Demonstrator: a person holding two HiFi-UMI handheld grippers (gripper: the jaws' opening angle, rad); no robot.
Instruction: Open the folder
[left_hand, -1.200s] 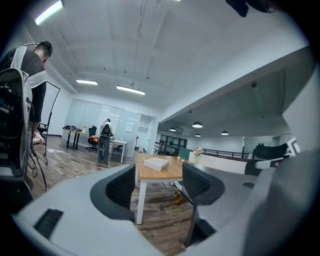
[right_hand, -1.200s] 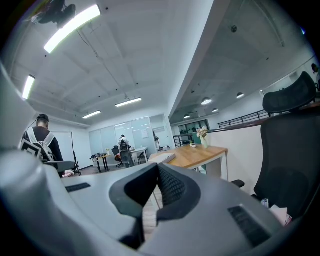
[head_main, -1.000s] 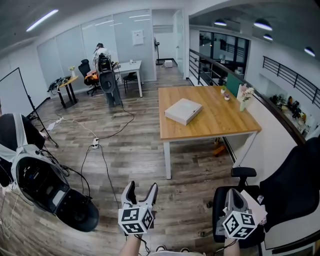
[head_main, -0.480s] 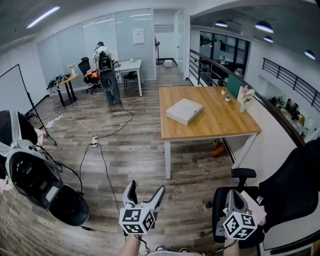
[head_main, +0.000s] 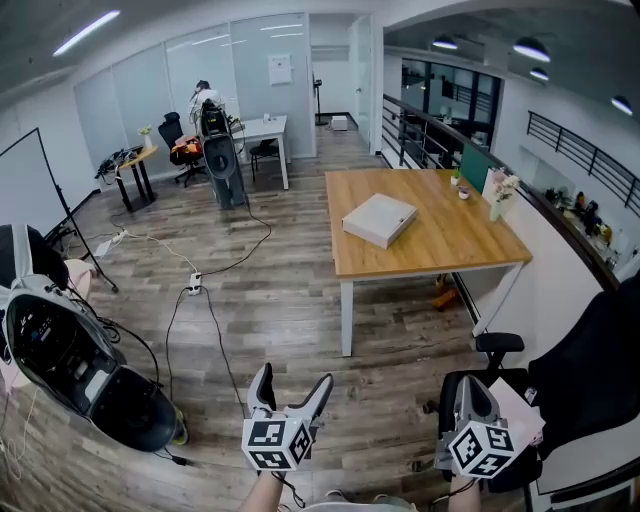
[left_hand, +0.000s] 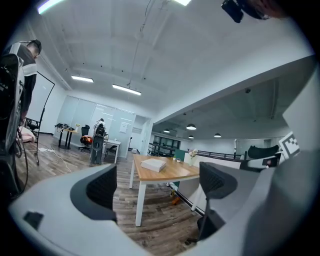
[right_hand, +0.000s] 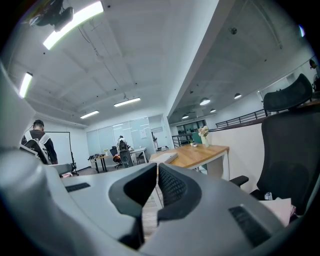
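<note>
A wall notice was too small to read. The white folder lay on the table, well beyond both claws. The left gripper had just been opening its jaws, nothing between them; the right gripper held its jaws together.

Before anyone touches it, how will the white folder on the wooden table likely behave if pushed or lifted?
The white folder lies flat on the wooden table, so it probably won't roll or tip. It looks boxy and thick, so likely stiff. Pushed at one edge, it may slide on the smooth top.
</note>
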